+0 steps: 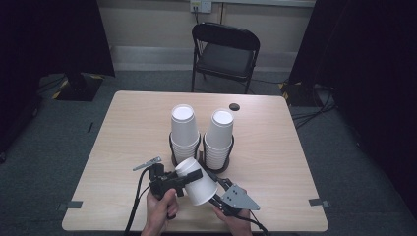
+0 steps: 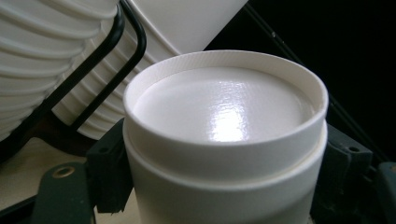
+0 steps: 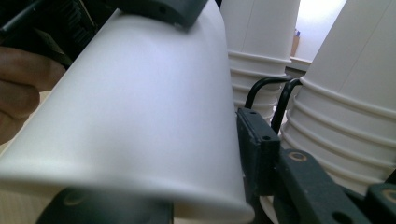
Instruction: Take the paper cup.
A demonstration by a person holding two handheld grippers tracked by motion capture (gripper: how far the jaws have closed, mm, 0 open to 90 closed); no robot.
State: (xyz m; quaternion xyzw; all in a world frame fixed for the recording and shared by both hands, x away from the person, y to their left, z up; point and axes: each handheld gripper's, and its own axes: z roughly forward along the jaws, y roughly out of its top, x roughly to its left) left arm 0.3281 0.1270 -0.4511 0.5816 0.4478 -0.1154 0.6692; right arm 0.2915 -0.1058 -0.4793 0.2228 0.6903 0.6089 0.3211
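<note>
— Where are we with the cup (image 1: 196, 182)?

— We have it lifted off the worktop (image 1: 123, 142), lying tilted just in front of the two cup stacks (image 1: 185, 132), bottom end toward them. Our left gripper (image 1: 189, 176) is clamped on its bottom end; in the left gripper view both black pads press the cup's (image 2: 224, 154) sides just below the recessed base.

— And the right gripper (image 1: 216, 189)?

— It comes in from the right, at the wider part of the cup. In the right gripper view one pad (image 3: 257, 149) sits against the cup's (image 3: 135, 116) wall; the other is hidden under the cup, so we judge a grip there but can't be sure it is firm. The jaws stand fairly narrow around the cup.

— So which step is this?

— Probably pulling one cup free of another, or a handover between hands, before it goes onto a stack. Next we'd need steady, straight pulls so the thin wall doesn't crush, and clearance from the black wire holder (image 1: 173, 147) around the stacks.

— The surroundings?

— Pale wood worktop, a small dark disc (image 1: 234, 106) behind the stacks. Beyond them, a black folding chair (image 1: 225, 54), grey carpet, dark curtains either side.
</note>
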